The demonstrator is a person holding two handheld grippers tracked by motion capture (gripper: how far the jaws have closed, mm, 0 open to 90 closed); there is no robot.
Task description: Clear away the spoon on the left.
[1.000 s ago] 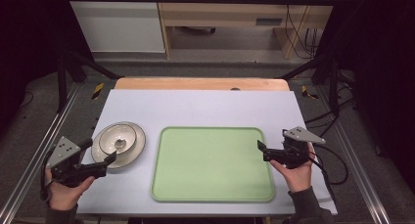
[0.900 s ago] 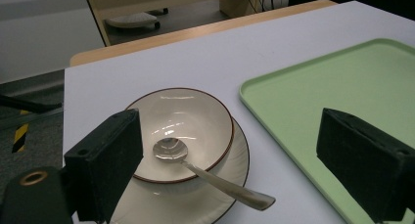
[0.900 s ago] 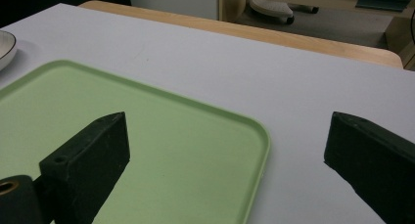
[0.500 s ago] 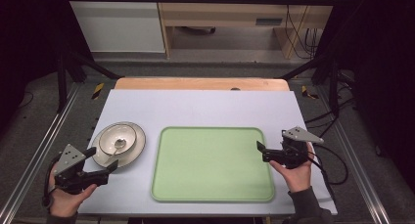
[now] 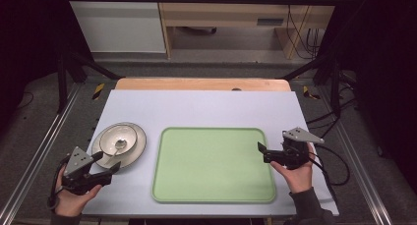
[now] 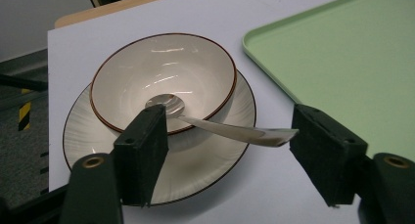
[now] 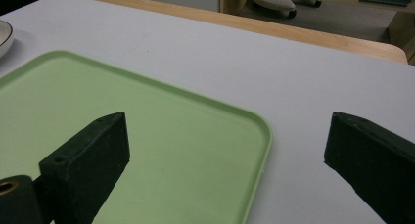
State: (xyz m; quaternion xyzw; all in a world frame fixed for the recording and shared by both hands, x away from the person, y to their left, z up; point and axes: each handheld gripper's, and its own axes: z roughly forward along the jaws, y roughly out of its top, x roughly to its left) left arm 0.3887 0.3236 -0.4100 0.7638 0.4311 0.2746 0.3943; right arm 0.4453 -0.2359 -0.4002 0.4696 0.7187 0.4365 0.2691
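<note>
Spoon [image 6: 230,129] lying in the white bowl [image 6: 161,82], scoop end down at the bottom, handle sloping up over the near rim and jutting out toward the green tray [image 6: 342,62]. Bowl sitting on a ribbed plate [image 6: 78,136] near the left edge of the pale table cover [image 5: 206,107], just beside the tray's left rim but apart from it.

Left gripper [image 5: 105,163] hanging at the near left of the table in the high view, gripped by a hand [image 5: 69,200], pointing toward the plate's near edge. Jaws standing apart yet having just been closing, straddling the spoon's handle in the left gripper view: one pad in front of the bowl's near wall, the other just off the handle's tip, neither one pressing on the metal. Nothing clamped.

Green tray [image 5: 214,163] lying bare across the middle of the cover, long side toward the person.

Right gripper [image 5: 263,154] hovering at the tray's right rim, held by the other hand [image 5: 295,173], cable looping off to the right. Jaws standing wide apart in the right gripper view, one over the tray's [image 7: 122,111] green floor, the other over the cover beyond the rounded corner, gripping nothing.
</note>
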